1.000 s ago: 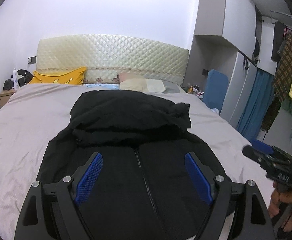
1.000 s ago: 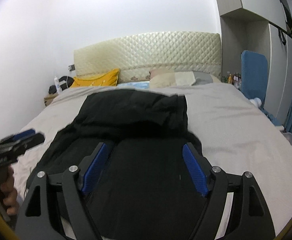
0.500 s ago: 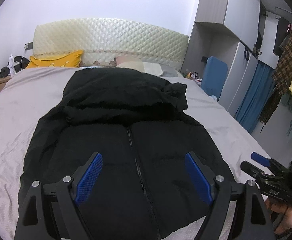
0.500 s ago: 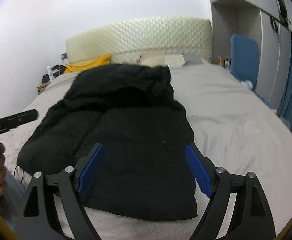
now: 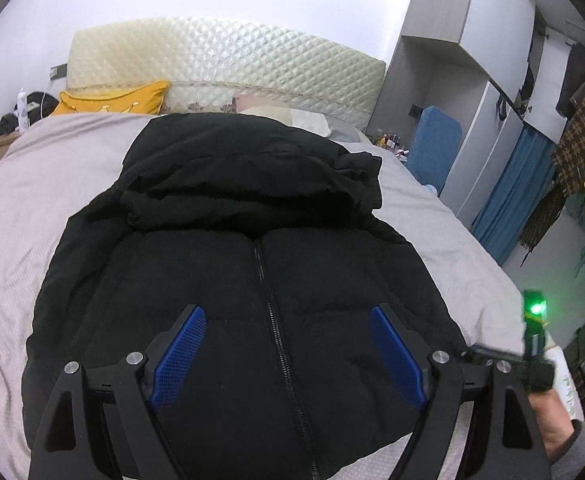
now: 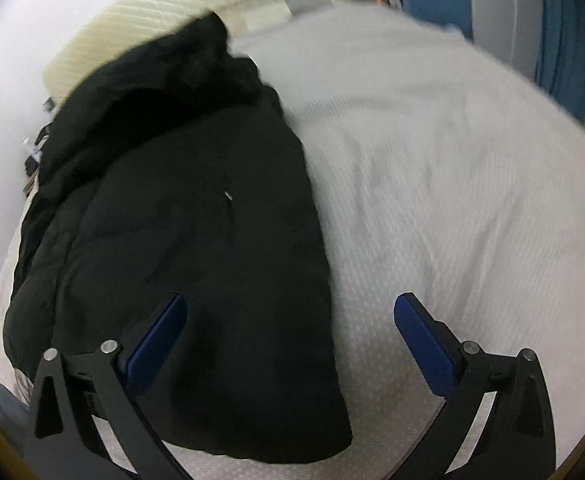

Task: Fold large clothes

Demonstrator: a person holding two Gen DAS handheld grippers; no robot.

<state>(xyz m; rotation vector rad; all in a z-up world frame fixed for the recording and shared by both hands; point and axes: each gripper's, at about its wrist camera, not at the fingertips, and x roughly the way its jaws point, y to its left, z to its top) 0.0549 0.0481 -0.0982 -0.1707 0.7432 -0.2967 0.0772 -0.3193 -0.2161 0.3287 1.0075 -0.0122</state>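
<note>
A black puffer jacket [image 5: 248, 264] lies on the bed, zipper up, its hood and upper part bunched toward the headboard. My left gripper [image 5: 288, 356] is open and empty, held above the jacket's lower front over the zipper. My right gripper [image 6: 292, 344] is open and empty, above the jacket's lower right edge [image 6: 196, 240], one finger over the jacket and one over the sheet. The right wrist view is blurred. The other hand-held gripper [image 5: 532, 344] with a green light shows at the right of the left wrist view.
The pale bed sheet [image 6: 452, 180] spreads to the right of the jacket. A quilted headboard [image 5: 228, 60], a yellow pillow [image 5: 112, 98] and other pillows are at the far end. A wardrobe [image 5: 472, 80], blue curtain and hanging clothes [image 5: 580, 120] stand at the right.
Both grippers have risen and tilted down toward the jacket. The right gripper has swung right toward the jacket's right edge, moving fast. Both stay open.
</note>
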